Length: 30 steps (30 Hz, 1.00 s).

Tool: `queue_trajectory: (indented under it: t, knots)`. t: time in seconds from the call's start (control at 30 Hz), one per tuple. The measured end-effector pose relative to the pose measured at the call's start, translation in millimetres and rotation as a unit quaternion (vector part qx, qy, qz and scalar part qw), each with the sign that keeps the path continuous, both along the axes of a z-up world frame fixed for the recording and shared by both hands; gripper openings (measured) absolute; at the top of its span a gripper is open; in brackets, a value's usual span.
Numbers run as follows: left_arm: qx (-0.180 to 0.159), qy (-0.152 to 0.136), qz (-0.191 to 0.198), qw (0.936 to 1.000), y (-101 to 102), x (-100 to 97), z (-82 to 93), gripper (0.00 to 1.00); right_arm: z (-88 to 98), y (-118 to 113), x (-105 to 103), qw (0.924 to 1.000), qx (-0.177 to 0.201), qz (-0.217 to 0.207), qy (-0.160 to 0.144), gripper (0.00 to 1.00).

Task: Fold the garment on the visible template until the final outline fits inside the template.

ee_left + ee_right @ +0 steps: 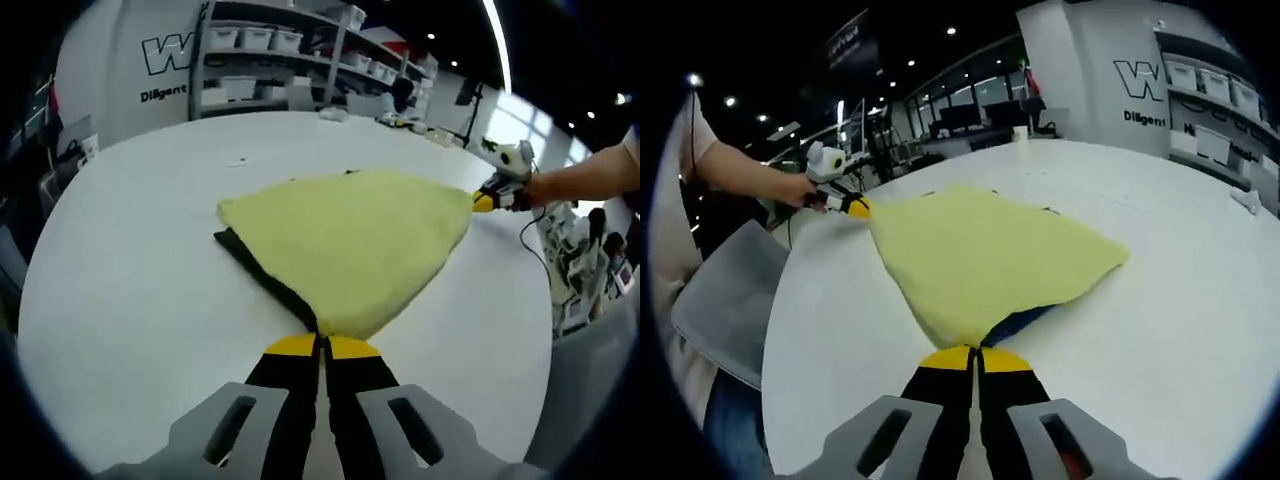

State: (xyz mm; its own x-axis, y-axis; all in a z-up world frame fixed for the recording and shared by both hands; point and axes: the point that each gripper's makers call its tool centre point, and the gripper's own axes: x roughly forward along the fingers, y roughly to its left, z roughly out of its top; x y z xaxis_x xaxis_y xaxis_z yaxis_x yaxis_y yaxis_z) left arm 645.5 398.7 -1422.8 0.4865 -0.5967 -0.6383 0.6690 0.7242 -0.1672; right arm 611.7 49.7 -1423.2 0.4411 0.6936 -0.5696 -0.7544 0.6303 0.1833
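Yellow fleece garment [350,250] is lying flat on the white table [130,330], set toward the middle and well apart from the table's far edge, and we are holding it at 2 opposite corners. In the left gripper view, the left gripper [322,347] is clamping its yellow-tipped jaws together on the near pointed corner of the fabric. In the same view, the right gripper [487,201] is pinching the far right corner, with the person's hand [545,188] behind it.

We are reading the same arrangement from the other side in the right gripper view: the right gripper [975,357] is closing on the near corner of the garment [985,255], and the left gripper [858,207] is gripping the far left corner toward the table's left edge [790,300].

A dark layer is showing under the yellow one along the lower left side, black in the left gripper view [255,265] and blue near the jaws in the right gripper view [1025,322]; we cannot tell whether it is lining or the template.

The critical relation is the line between the 2 clamped corners: the cloth is lying straight ahead of each claw, and this line is forming the long axis. We are judging that the next fold depends on moving both corners together across this axis. Neither hand is nearer; each is already on its corner.
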Motion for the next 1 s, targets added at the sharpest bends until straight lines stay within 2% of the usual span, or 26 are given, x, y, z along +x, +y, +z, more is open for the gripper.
queue_trajectory:
  t: [0.13,0.17,0.23,0.3,0.37,0.4,0.47,0.57,0.6,0.67,0.73,0.77,0.83,0.87,0.9,0.93,0.97,1.0]
  knots:
    - [0.005,0.0,-0.006,1.0,0.2,-1.8,-0.9,0.0,-0.9,-1.5,-4.8,0.9998,-0.012,0.015,-0.004,0.0]
    - [0.006,0.0,-0.008,0.9999,0.2,-2.3,-1.2,0.0,-1.4,-1.1,-7.5,0.9993,-0.018,0.032,-0.008,0.0]
    - [0.01,0.001,-0.012,0.9999,1.0,-3.1,-2.8,0.0,-7.1,-6.3,-9.5,0.9976,-0.049,0.048,-0.013,0.0]
    - [0.013,0.003,-0.015,0.9998,1.9,-5.5,-4.8,0.0,-12.5,-5.3,-14.8,0.9965,-0.057,0.061,-0.008,0.0]
    - [0.018,0.006,-0.018,0.9997,3.3,-8.6,-7.5,0.0,-16.4,-5.0,-18.2,0.993,-0.082,0.083,-0.021,0.0]
    - [0.017,0.007,-0.017,0.9997,3.5,-11.1,-8.1,0.0,-16.2,-3.6,-18.6,0.9936,-0.078,0.079,-0.02,0.0]
    - [0.018,0.01,-0.02,0.9996,3.4,-15.4,-10.9,0.0,-18.8,-6.1,-20.9,0.9893,-0.106,0.095,-0.031,0.0]
    - [0.023,0.012,-0.028,0.9993,3.1,-21.6,-14.4,0.0,-15.0,-4.3,-20.9,0.9907,-0.097,0.091,-0.027,0.0]
    - [0.021,0.012,-0.029,0.9993,2.8,-22.1,-13.8,0.0,-13.5,-3.4,-20.8,0.9946,-0.078,0.069,-0.007,0.0]
    - [0.013,0.013,-0.024,0.9995,1.7,-22.1,-12.7,0.0,-14.7,-4.4,-18.4,0.994,-0.079,0.073,-0.014,0.12]
    - [0.015,0.015,-0.024,0.9995,1.4,-23.5,-13.9,0.0,-20.9,-3.3,-19.5,0.9944,-0.083,0.066,0.003,0.17]
    - [0.015,0.014,-0.024,0.9995,1.6,-23.6,-14.1,0.0,-21.9,-1.7,-19.1,0.9937,-0.086,0.071,-0.004,0.16]
    - [0.015,0.015,-0.022,0.9995,1.3,-24.2,-14.6,0.0,-22.6,1.9,-15.8,0.9944,-0.082,0.067,-0.003,0.08]
    - [0.016,0.015,-0.022,0.9995,1.7,-24.4,-16.0,0.0,-23.8,1.3,-13.2,0.9925,-0.097,0.073,-0.015,0.02]
    - [0.017,0.015,-0.021,0.9995,2.0,-24.7,-16.8,0.0,-22.0,5.3,-16.2,0.9926,-0.09,0.08,-0.015,0.0]
    - [0.018,0.014,-0.021,0.9995,1.9,-25.6,-17.4,0.0,-22.0,7.3,-17.9,0.9924,-0.087,0.086,-0.014,0.0]
    - [0.019,0.012,-0.022,0.9995,2.0,-26.2,-17.6,0.0,-23.8,4.4,-18.3,0.9894,-0.104,0.098,-0.025,0.0]
    - [0.021,0.01,-0.023,0.9995,2.3,-26.8,-17.7,0.0,-21.9,4.9,-17.1,0.9904,-0.096,0.096,-0.026,0.0]
